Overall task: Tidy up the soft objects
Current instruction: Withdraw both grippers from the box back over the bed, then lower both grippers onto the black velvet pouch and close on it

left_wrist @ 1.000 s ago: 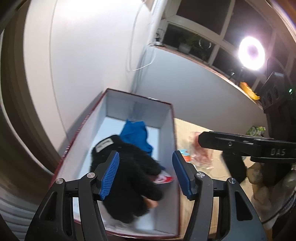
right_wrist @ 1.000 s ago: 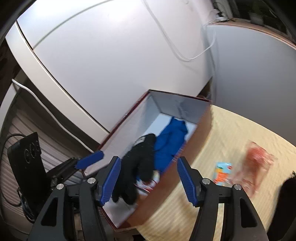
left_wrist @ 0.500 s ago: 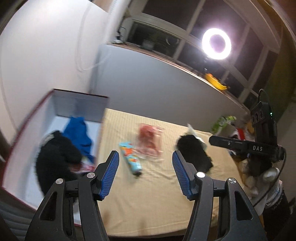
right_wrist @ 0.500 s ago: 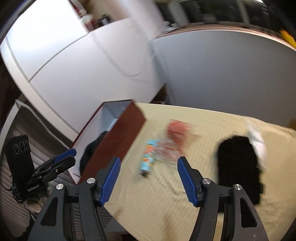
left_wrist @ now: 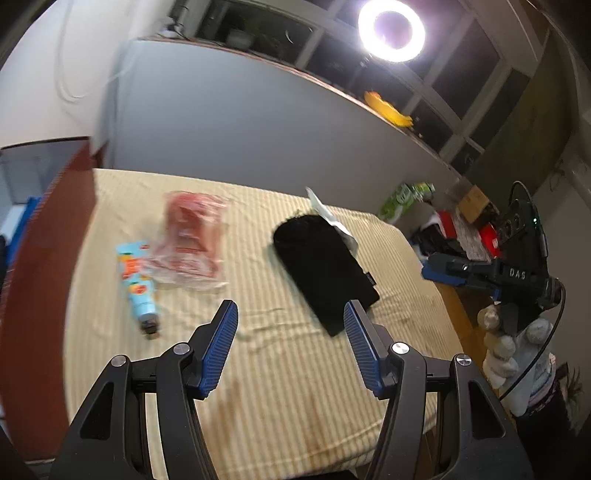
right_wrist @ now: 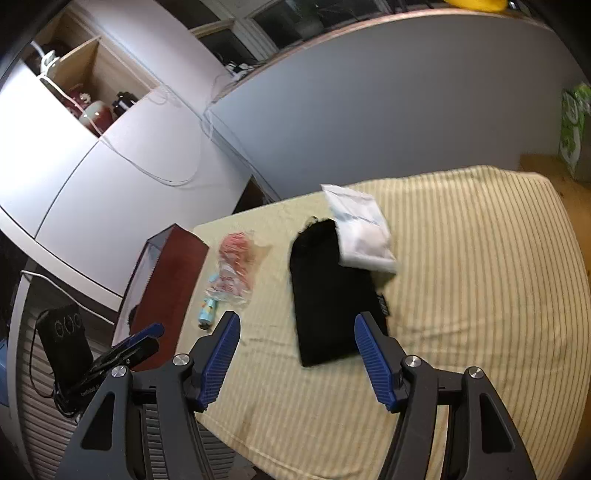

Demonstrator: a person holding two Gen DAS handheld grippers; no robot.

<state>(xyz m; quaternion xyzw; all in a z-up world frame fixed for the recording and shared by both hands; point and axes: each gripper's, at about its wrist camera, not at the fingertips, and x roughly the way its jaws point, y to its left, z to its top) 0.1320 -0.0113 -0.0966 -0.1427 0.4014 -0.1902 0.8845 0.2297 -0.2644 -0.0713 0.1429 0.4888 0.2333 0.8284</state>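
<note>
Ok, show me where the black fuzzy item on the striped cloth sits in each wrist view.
Left wrist: the black fuzzy item lies right of centre, just beyond the right fingertip.
Right wrist: the same item lies at centre, between the fingertips and beyond them.
Shared landmark: the white packet at its far end.

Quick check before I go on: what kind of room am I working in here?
Likely a home room rigged for recording: a table under a striped yellow cloth, white cabinets with an open shelf of jars, dark night windows, and a ring light on the sill side.
</note>
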